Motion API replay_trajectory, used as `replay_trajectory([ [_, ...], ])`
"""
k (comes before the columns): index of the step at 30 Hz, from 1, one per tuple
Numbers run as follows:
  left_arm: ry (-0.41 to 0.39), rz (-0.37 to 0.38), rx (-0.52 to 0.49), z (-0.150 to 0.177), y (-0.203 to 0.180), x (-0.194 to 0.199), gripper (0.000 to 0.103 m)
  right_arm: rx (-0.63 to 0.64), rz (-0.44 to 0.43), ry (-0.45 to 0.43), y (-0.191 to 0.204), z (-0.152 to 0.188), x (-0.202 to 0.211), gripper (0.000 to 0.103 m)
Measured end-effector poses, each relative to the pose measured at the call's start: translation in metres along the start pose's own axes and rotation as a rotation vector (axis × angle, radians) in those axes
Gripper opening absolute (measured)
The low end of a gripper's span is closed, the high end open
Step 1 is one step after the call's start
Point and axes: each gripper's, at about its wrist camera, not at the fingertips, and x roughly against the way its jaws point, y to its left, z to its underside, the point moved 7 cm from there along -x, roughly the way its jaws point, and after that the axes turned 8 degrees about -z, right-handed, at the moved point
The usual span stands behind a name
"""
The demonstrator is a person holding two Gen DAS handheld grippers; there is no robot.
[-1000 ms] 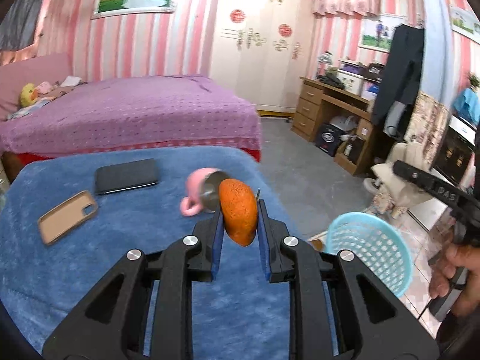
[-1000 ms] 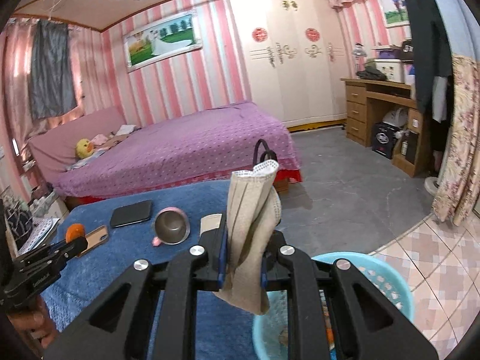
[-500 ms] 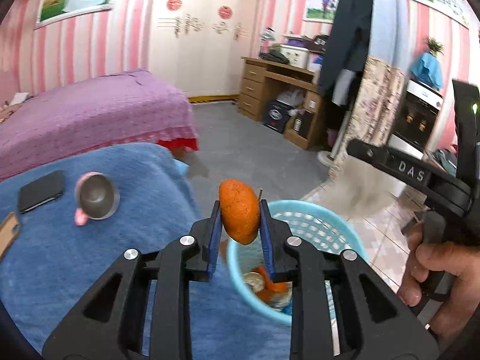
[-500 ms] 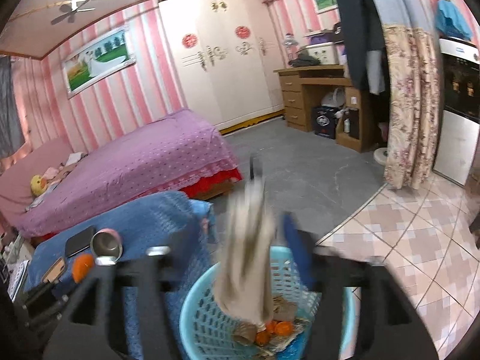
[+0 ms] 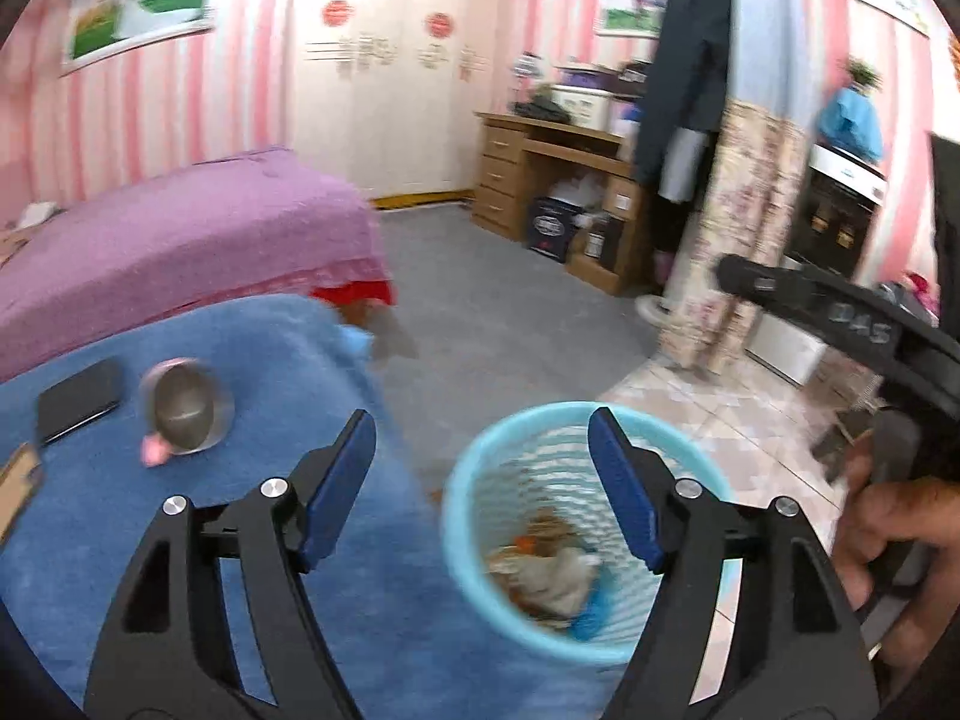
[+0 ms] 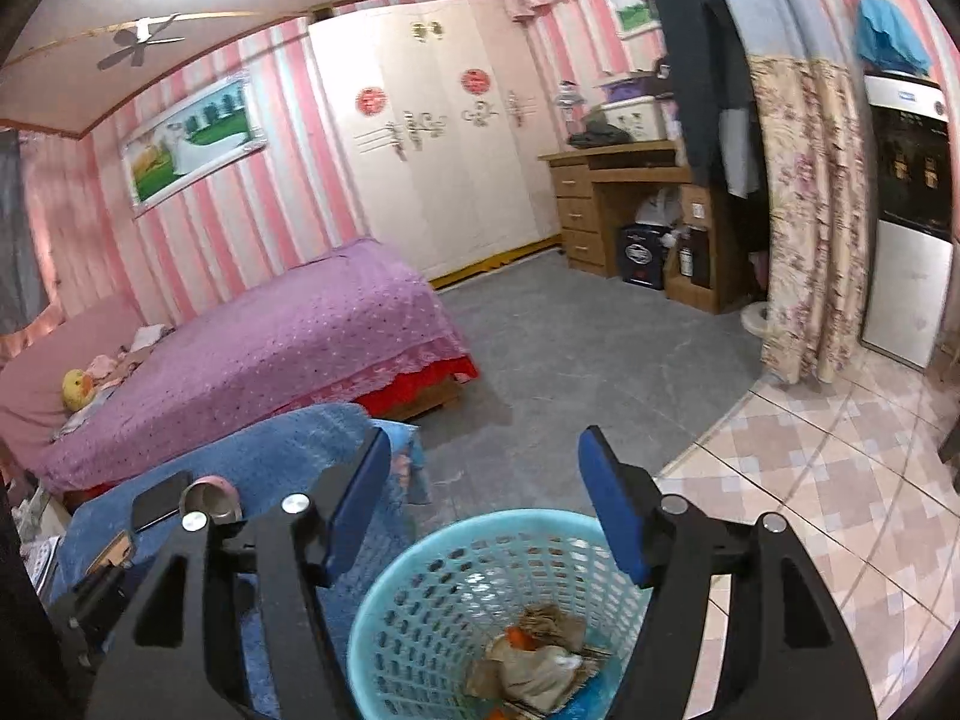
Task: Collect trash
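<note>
Trash (image 6: 534, 654): a loose heap lying in the bottom of the basket (image 6: 414, 576). Crumpled beige paper on top, a small orange piece at its far edge, a blue scrap at the near right. Same heap in the left wrist view (image 5: 552, 576), blurred; single pieces hard to separate there.

Basket: light blue plastic, round, perforated wall. Stands on the floor just beside the right edge of the table (image 5: 300, 372), at the seam between grey floor and pale tiles.

Left gripper (image 5: 483, 480): jaws spread wide, nothing between the blue pads. Hangs over the near left rim of the basket (image 5: 474, 462), partly over the table edge.

Right gripper (image 6: 483, 501): jaws likewise spread wide, empty, above the basket. Its black body and the hand (image 5: 888, 534) holding it show at the right of the left wrist view.

Table: covered in blue cloth. On it, well apart from the basket: a metal cup (image 5: 186, 414) with a pink handle lying on its side, a black phone (image 5: 78, 399) to its left, a tan phone case (image 5: 15, 483) at the far left edge.

Beyond the table: a bed (image 6: 270, 348) with a purple cover.
</note>
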Motion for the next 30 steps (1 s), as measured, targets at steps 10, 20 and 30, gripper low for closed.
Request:
replay_trajectory([
  [10, -0.127, -0.485, 0.133, 0.042, 0.216, 0.110, 0.098, 0.185, -0.128, 0.124, 0.136, 0.049, -0.040, 0.086],
  [20, -0.127, -0.542, 0.308, 0.101, 0.341, 0.156, 0.098, 0.313, -0.300, 0.212, 0.270, 0.120, -0.046, 0.090],
  [30, -0.140, -0.619, 0.300, 0.112, 0.360, 0.165, 0.098, 0.293, -0.347, 0.205, 0.317, 0.138, -0.045, 0.090],
])
